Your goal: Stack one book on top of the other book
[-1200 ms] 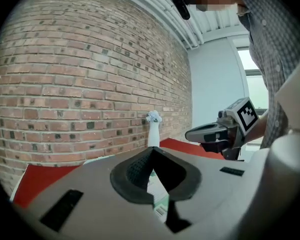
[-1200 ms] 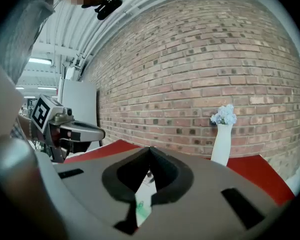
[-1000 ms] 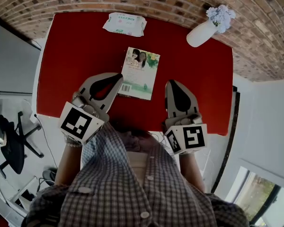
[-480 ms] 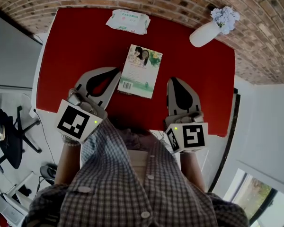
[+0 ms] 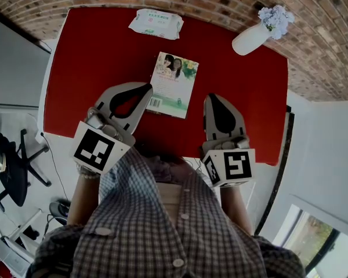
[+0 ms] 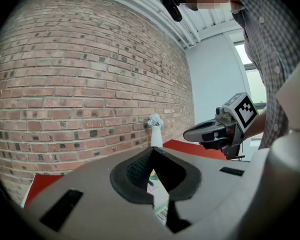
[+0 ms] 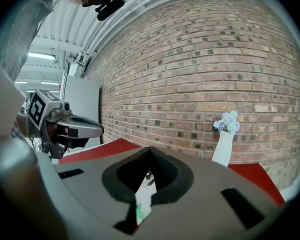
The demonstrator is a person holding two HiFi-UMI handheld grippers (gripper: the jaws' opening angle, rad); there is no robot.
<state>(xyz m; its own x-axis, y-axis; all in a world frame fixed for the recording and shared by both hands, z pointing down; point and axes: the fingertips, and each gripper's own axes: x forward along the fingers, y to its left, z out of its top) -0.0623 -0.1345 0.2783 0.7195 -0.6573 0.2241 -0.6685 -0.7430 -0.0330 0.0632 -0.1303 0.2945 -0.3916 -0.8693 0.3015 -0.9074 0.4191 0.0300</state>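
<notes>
Left gripper [image 5: 145,89] and right gripper [image 5: 212,98] jaws both pressed together, nothing held, over red table [image 5: 93,57]. Book [image 5: 175,84] flat between the tips, nearer left one. Flower vase [image 5: 248,38] beyond right gripper.

1. Left gripper [image 5: 147,88]: jaws pressed together, nothing between them, tips toward 1 o'clock.
2. Right gripper [image 5: 212,97]: jaws pressed together, nothing between them, tips toward 12 o'clock.
3. Side by side, apart.
</notes>
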